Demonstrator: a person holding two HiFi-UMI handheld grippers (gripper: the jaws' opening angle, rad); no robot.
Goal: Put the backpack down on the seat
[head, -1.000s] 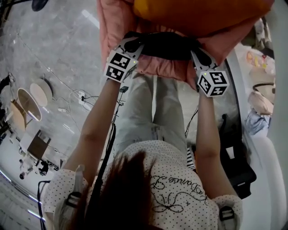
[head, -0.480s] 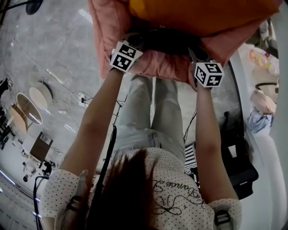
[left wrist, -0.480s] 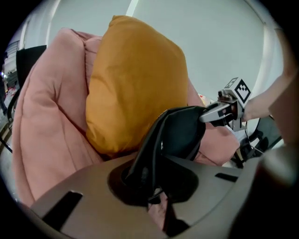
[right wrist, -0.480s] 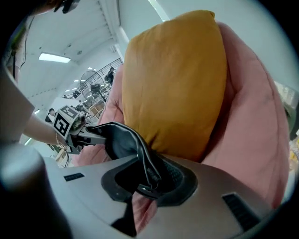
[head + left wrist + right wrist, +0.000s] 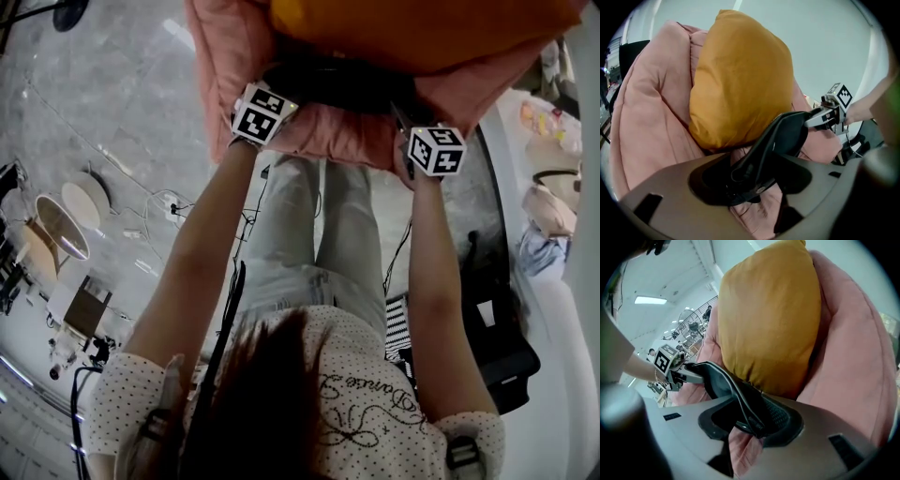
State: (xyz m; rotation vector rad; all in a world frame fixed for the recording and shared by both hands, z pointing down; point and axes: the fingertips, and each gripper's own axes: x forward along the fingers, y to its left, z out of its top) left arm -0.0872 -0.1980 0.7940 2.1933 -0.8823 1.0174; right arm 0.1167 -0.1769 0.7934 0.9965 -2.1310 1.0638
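A black backpack lies on the pink padded seat, just below an orange cushion. My left gripper is at its left end and my right gripper at its right end. In the left gripper view a black strap runs through my left gripper; its jaws have just been opening and stand wide around the strap. In the right gripper view the strap lies loose in my right gripper, whose jaws have also just been opening. Most of the backpack's body is hidden.
The person's legs stand right against the seat's front edge. On the floor to the left are round tables and a power strip with cables. A black case and a cluttered white shelf are at the right.
Both grippers moved away from the person and down onto the seat with the backpack. The backpack now rests against the cushion.
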